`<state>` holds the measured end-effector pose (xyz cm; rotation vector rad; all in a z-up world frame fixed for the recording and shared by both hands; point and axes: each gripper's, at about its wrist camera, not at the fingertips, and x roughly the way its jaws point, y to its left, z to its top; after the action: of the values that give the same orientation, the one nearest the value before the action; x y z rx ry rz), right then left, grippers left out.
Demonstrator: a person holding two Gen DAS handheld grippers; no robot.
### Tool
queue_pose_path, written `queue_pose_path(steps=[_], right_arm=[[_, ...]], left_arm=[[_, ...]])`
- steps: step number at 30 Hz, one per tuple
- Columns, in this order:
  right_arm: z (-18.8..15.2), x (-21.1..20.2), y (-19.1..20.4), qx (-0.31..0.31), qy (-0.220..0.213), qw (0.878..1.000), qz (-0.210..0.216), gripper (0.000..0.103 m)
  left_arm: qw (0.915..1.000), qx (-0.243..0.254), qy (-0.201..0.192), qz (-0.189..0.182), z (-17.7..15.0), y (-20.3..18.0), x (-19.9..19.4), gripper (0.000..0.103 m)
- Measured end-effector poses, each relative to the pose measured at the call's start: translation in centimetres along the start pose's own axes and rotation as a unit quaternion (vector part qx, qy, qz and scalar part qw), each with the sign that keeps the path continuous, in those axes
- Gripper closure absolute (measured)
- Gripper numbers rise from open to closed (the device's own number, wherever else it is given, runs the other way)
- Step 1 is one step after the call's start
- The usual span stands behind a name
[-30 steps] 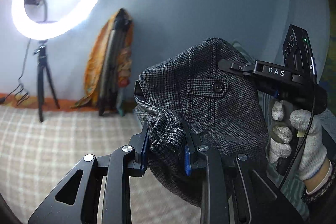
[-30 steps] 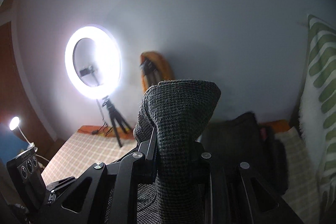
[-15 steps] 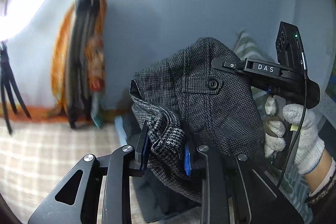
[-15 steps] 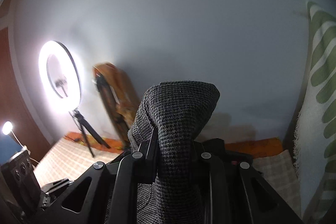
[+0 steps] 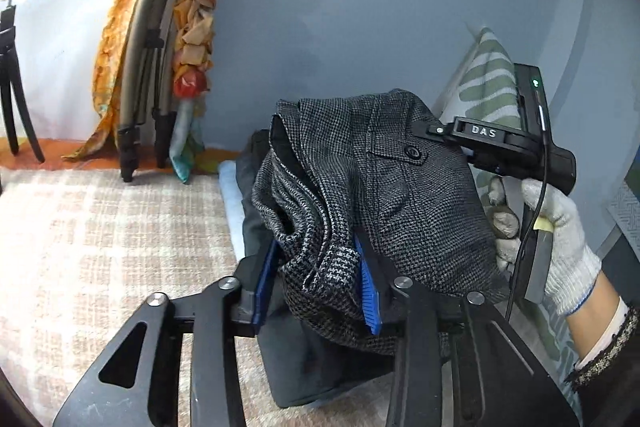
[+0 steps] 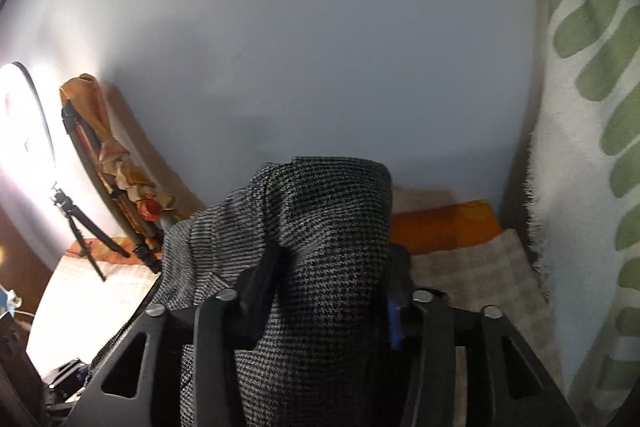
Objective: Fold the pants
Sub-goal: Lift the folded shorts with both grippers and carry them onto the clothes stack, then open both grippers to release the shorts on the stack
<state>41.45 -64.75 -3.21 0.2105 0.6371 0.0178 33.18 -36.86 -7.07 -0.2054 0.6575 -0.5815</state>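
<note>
Both grippers pinch the grey houndstooth pants (image 5: 400, 195), which hang bunched in the air above a checked blanket (image 5: 100, 247). The left gripper (image 5: 316, 279) clamps a thick fold at the waistband between its blue pads (image 5: 368, 291). The right gripper (image 6: 332, 291), held in a gloved hand (image 5: 560, 247), bites a second wad of the same cloth; its fingers are closed on the fabric. A dark folded garment (image 5: 288, 359) and a pale blue one (image 5: 230, 195) lie directly beneath, with a green-patterned cushion (image 6: 592, 107) leaning to the right. The risk from here: the 2 grips sit on bunched layers, not single edges, so one layer may slip free and the pants land crumpled. Lowered here, they could also drag the stack below out of shape.
</note>
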Motion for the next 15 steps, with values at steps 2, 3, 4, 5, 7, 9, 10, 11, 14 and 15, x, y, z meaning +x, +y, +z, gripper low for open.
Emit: queue_pose_path(steps=[2, 3, 4, 5, 7, 9, 10, 11, 14, 15], right_arm=[[-0.1, -1.0, -0.5, 0.001, -0.010, 1.000, -0.014, 0.053], [-0.1, -1.6, -0.5, 0.003, -0.012, 1.000, -0.022, 0.051], [-0.3, -2.0, -0.7, 0.006, -0.012, 0.999, -0.031, 0.049], [-0.6, -2.6, -1.0, 0.009, -0.014, 0.999, -0.035, 0.046], [-1.5, -3.9, -1.2, 0.019, -0.009, 0.999, -0.036, 0.046], [-3.0, -5.3, -1.1, 0.026, -0.003, 0.999, -0.025, 0.046], [-3.8, -6.0, -1.0, 0.027, 0.000, 0.999, -0.021, 0.046], [-5.0, -6.9, -0.8, 0.029, 0.004, 0.999, -0.013, 0.046], [-8.1, -8.2, -0.1, 0.038, 0.018, 0.999, 0.003, 0.046], [-9.0, -8.3, 0.0, 0.042, 0.025, 0.999, 0.002, 0.044]], left_arm=[[0.9999, 0.007, 0.006, 0.005, 0.1, 0.5, 0.2, 0.062], [0.9999, 0.008, 0.005, 0.009, 0.1, 0.6, 0.1, 0.059], [0.9999, 0.009, -0.001, 0.012, 0.2, 0.7, -0.3, 0.059], [0.9998, 0.010, -0.005, 0.015, 0.2, 0.7, -0.7, 0.058], [0.9997, 0.014, -0.011, 0.017, 0.3, 0.9, -1.1, 0.057], [0.9996, 0.020, -0.012, 0.017, 0.4, 0.9, -1.7, 0.057], [0.9995, 0.023, -0.013, 0.017, 0.4, 0.8, -2.0, 0.057], [0.9995, 0.024, -0.013, 0.017, 0.4, 0.8, -2.3, 0.057], [0.9993, 0.028, -0.015, 0.017, 0.4, 0.7, -2.9, 0.057], [0.9993, 0.029, -0.015, 0.016, 0.3, 0.6, -3.2, 0.057]])
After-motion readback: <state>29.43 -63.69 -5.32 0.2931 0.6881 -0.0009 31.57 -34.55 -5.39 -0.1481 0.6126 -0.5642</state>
